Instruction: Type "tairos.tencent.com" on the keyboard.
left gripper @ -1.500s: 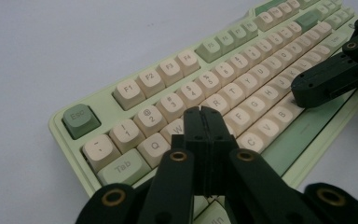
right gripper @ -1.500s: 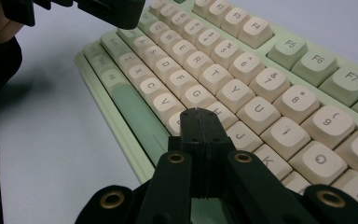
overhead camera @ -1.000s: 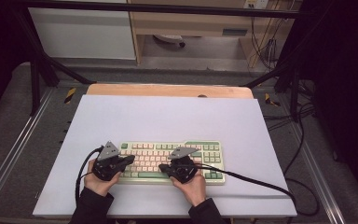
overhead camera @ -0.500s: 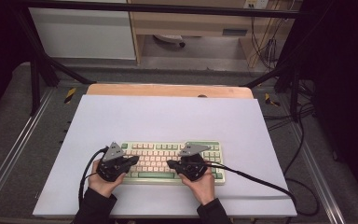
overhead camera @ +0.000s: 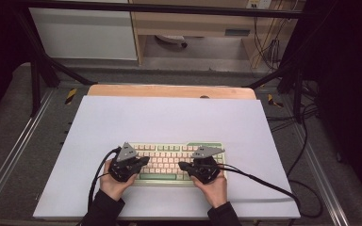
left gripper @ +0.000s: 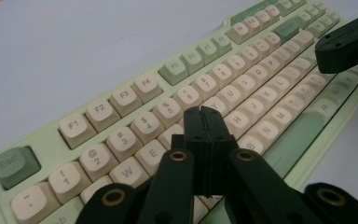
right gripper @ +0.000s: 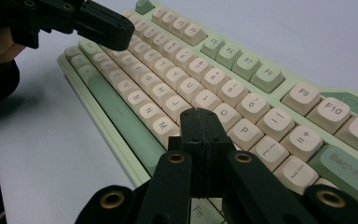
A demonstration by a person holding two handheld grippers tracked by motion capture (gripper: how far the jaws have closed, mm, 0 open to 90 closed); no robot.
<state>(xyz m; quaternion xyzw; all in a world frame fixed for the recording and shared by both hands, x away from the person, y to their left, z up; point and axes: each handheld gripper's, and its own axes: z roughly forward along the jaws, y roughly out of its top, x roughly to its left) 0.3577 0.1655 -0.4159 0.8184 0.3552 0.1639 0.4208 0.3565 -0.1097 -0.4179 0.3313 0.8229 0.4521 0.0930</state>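
Left claw (overhead camera: 143, 161): black two-jaw tool with a grey three-cornered plate on top, held in the person's left hand (overhead camera: 114, 182) at the near edge of the tabletop. Jaws pressed together, nothing between them. In the left gripper view the closed tips (left gripper: 204, 122) hang over the letter rows on the left half of the keyboard, about above the R and T keys; whether they touch a keycap cannot be told.

Right claw (overhead camera: 184, 166): same build, in the right hand (overhead camera: 214, 188), jaws likewise together and empty. In the right gripper view its tips (right gripper: 199, 122) sit over the right half of the letter block, near the K, L and O keys, pointing across the board toward the other claw. Contact with the keys again unclear.

Keyboard: pale green plastic case with cream keycaps and green accent keys (overhead camera: 176, 156), lying flat, long side parallel to the near tabletop edge. It sits directly under and between both claws, which come in over its two ends with tips facing each other, apart, the middle keys bare between them.

Beyond: white tabletop sheet (overhead camera: 169, 117), bare past the keyboard, then a strip of light wooden board (overhead camera: 169, 91) along its far edge.
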